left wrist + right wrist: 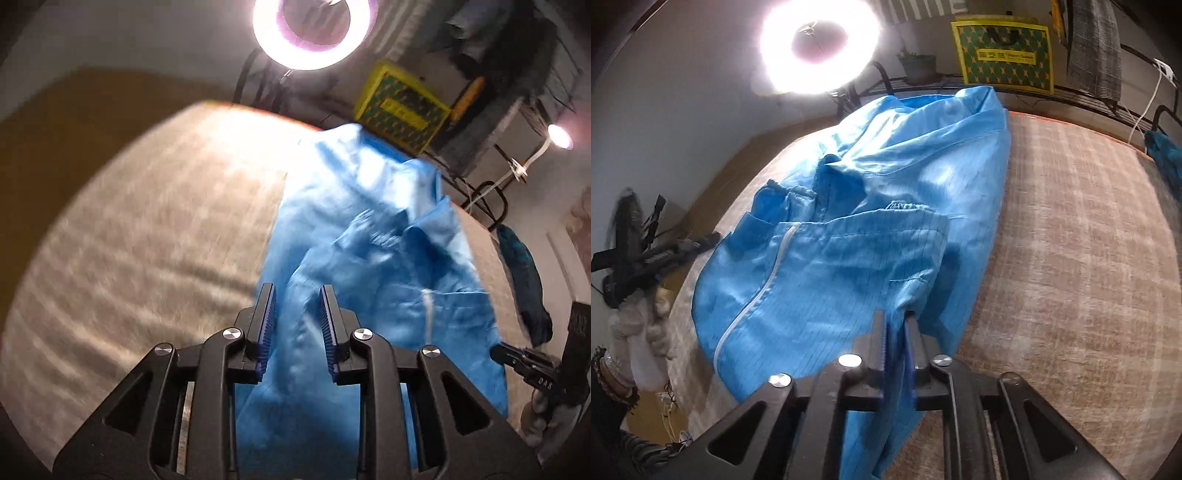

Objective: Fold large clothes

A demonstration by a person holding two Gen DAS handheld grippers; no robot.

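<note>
A large blue zip-front garment (369, 221) lies rumpled along the beige plaid surface (147, 240), its white zipper (757, 291) facing up. My left gripper (296, 288) hovers over the near edge of the garment with a clear gap between its blue pads, so it is open; the cloth shows below the gap. My right gripper (895, 314) is nearly closed, and a fold of the blue garment (886, 166) runs up between its pads and hangs beneath it. In the right wrist view the left gripper (665, 251) shows at the left edge, held by a white-gloved hand (639, 332).
A bright ring light (820, 44) stands beyond the far edge. A yellow and green bag (1004, 55), a potted plant (919, 68) and a grey checked cloth (1097, 48) sit on a dark rack behind. A dark blue cloth (1167, 155) hangs at the right. Plaid surface (1071, 240) stretches right of the garment.
</note>
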